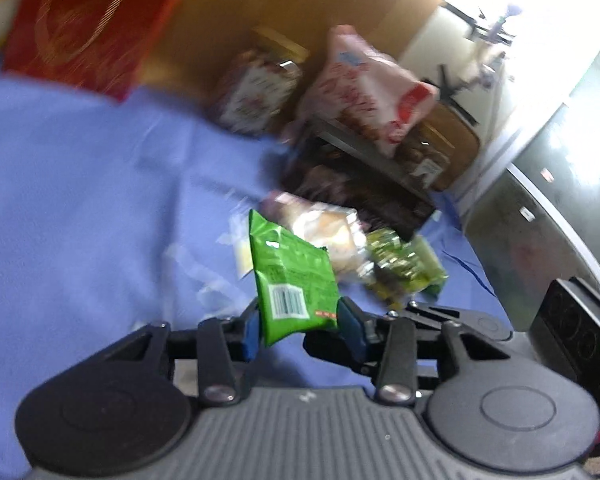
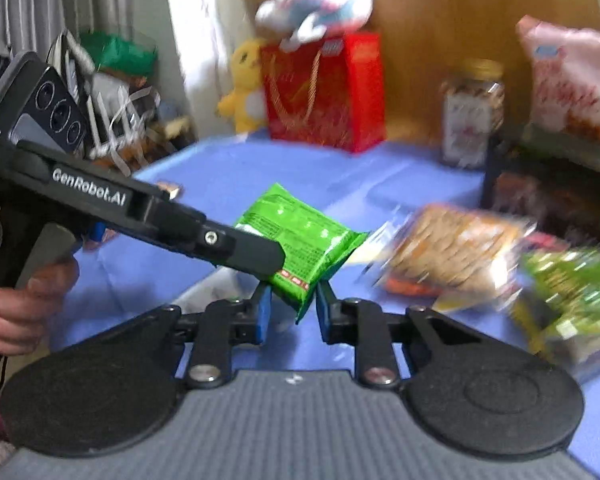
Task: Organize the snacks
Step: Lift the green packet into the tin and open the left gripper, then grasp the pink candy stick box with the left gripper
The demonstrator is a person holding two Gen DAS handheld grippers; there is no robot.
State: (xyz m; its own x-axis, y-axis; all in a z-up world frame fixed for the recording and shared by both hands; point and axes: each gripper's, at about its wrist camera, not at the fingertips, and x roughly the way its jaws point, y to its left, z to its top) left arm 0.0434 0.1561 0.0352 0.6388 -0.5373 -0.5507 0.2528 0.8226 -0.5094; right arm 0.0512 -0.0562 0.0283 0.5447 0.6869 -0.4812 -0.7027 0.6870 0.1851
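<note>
A small green snack packet [image 1: 292,280] [image 2: 304,236] hangs above the blue tablecloth [image 1: 80,200]. My left gripper [image 1: 300,308] is shut on it, its blue pads squeezing the lower part by the barcode. In the right wrist view the left gripper [image 2: 276,258] reaches in from the left and clamps the packet's near side. My right gripper [image 2: 294,300] has the packet's lower corner between its blue pads, which look pressed against it. A clear pack of crackers [image 1: 324,232] [image 2: 456,252] and a green-yellow packet [image 1: 408,264] [image 2: 572,292] lie on the cloth just beyond.
At the back stand a red gift bag [image 1: 92,24] [image 2: 324,92] and a jar [image 1: 256,88] [image 2: 472,112]. A pink-white snack bag [image 1: 364,84] [image 2: 572,80] sits on a low rack, with dark packets [image 1: 352,184] under it. Plush toys [image 2: 320,0] top the bag. A hand [image 2: 20,300] holds the left gripper.
</note>
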